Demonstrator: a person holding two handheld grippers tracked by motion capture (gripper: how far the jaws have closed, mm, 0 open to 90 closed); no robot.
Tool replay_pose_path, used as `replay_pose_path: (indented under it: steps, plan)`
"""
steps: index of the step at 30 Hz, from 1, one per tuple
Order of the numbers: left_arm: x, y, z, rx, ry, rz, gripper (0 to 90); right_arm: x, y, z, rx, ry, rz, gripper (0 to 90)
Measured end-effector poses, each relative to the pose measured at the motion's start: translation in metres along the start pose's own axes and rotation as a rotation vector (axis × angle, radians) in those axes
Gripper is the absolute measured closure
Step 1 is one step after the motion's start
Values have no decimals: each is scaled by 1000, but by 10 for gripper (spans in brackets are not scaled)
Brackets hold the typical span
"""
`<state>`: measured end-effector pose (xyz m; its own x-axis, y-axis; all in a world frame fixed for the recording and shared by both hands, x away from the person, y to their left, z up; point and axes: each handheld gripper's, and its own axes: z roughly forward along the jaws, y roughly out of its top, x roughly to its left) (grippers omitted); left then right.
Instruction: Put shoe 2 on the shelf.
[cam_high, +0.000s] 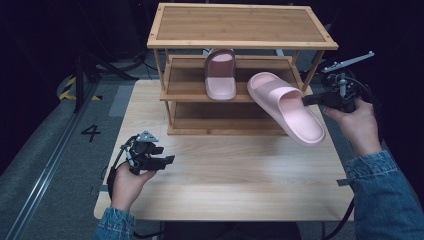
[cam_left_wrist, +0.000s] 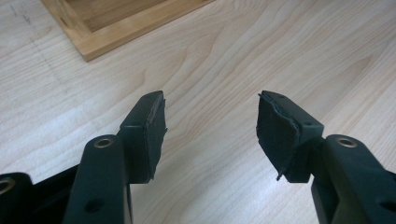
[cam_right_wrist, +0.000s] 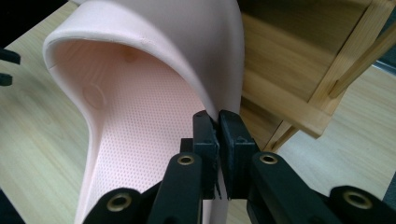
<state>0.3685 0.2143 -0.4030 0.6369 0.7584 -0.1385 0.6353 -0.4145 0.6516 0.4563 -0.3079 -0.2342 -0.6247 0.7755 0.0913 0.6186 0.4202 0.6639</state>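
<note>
I've got the left gripper (cam_high: 169, 159) parked low over the near-left part of the table (cam_high: 235, 185), well in front of the rack (cam_high: 240, 70). Its jaws are spread, nothing between them, just bare wood under them in the left gripper view. It's idle as far as I can judge.

Next out, the right gripper (cam_high: 306, 99) sits in front of the rack's right end, jaws pinched tight on the strap edge of the slipper (cam_high: 287, 107). The right gripper view confirms it: both pads (cam_right_wrist: 207, 135) clamp the thin pink wall of the strap. The slipper hangs off the table, tilted, toe end up near the rack's middle shelf, heel end pointing down toward me.

Farthest, the second slipper (cam_high: 220, 74) already lies flat on the rack's middle shelf, left of centre, toe end toward the back.

So my read is half done: one of the pair shelved, one in the air. Left to do is get the held slipper onto that shelf beside its mate and let go. The space right of the shelved one looks free.
</note>
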Motion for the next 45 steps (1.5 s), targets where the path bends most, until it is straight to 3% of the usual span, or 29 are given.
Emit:
replay_pose_path:
  steps: [9, 12, 24, 31, 40, 41, 45]
  plan:
    - [0, -14, -7, 6, 21, -17, 419, -8, 20, 17, -18, -12, 5, 859]
    - [0, -17, -9, 4, 19, -16, 417, -6, 26, 22, -19, -35, -10, 859]
    - [0, -20, -9, 15, 25, -17, 416, -4, 33, 41, -38, -86, -5, 859]
    - [1, -20, -8, 7, 25, -35, 416, -6, 35, 47, -93, -115, 17, 858]
    - [2, -19, -6, 20, 25, -10, 414, -7, 38, 60, -91, -114, 42, 849]
    - [2, -20, -5, 11, 22, -29, 414, -8, 38, 61, -88, -115, 34, 846]
    - [4, -21, -5, 12, 22, -34, 414, -10, 35, 62, -107, -99, 45, 832]
